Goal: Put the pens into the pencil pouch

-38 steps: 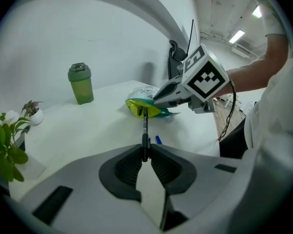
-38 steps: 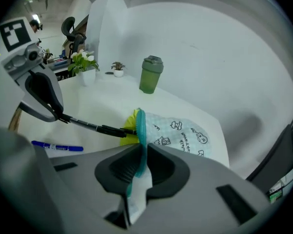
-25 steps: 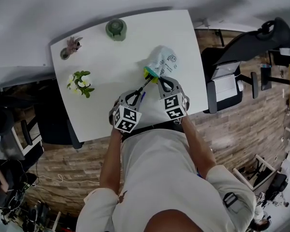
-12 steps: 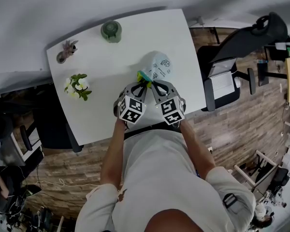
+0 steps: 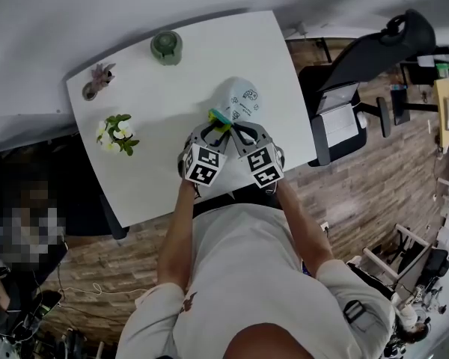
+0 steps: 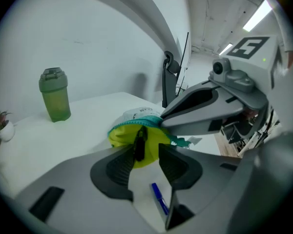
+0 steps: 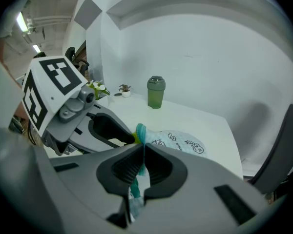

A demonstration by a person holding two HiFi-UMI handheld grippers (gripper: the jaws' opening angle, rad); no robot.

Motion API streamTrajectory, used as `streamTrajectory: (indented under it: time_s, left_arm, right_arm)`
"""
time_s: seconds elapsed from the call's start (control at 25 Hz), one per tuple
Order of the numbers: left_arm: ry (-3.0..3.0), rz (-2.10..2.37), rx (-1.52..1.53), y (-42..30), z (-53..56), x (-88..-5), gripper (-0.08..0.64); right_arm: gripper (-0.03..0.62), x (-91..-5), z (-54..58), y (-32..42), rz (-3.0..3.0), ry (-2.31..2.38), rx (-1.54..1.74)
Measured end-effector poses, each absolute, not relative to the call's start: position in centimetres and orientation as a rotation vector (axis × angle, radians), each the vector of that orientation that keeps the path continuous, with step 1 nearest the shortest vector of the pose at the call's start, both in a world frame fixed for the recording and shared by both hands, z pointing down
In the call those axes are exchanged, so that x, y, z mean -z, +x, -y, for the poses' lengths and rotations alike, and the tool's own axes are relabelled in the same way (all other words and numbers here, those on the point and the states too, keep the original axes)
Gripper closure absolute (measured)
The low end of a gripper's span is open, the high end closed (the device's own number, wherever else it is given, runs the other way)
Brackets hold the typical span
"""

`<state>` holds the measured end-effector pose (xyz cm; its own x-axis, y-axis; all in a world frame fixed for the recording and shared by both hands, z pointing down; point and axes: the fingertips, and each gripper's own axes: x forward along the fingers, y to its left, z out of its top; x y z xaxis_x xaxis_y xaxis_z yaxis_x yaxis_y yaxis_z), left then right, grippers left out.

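The pale printed pencil pouch (image 5: pixel 242 100) lies on the white table (image 5: pixel 150 178), its yellow-lined mouth (image 6: pixel 132 133) facing me. My right gripper (image 7: pixel 140 152) is shut on the pouch's teal zipper edge (image 7: pixel 139 132) and holds the mouth up. My left gripper (image 6: pixel 145 149) is at the mouth and its jaws have just been opening. A black pen (image 6: pixel 138 144) stands between them, its far end inside the pouch; the pads no longer press on it. A blue pen (image 6: pixel 159 199) lies on the table under the left gripper. In the head view both grippers (image 5: pixel 212 128) (image 5: pixel 236 129) sit side by side at the pouch.
A green bottle (image 5: pixel 167 47) stands at the table's far edge, a small potted plant (image 5: pixel 95 81) at the far left corner, and a white-flowered plant (image 5: pixel 114 132) on the left side. An office chair (image 5: pixel 344 118) stands right of the table.
My left gripper has moved in toward the pouch's mouth, sliding the black pen into it. The right gripper has stayed on the pouch's edge.
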<state>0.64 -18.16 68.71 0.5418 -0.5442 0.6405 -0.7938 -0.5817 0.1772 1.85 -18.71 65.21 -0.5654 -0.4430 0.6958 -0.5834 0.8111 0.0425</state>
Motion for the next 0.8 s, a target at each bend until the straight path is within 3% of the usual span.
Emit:
streamTrajectory:
  time_s: [0.8]
  left_arm:
    - [1.967, 1.471, -0.800, -3.1, 4.4, -69.7, 0.417]
  right_arm:
    - [0.580, -65.1, 16.8, 3.1, 2.365, 0.502, -0.182]
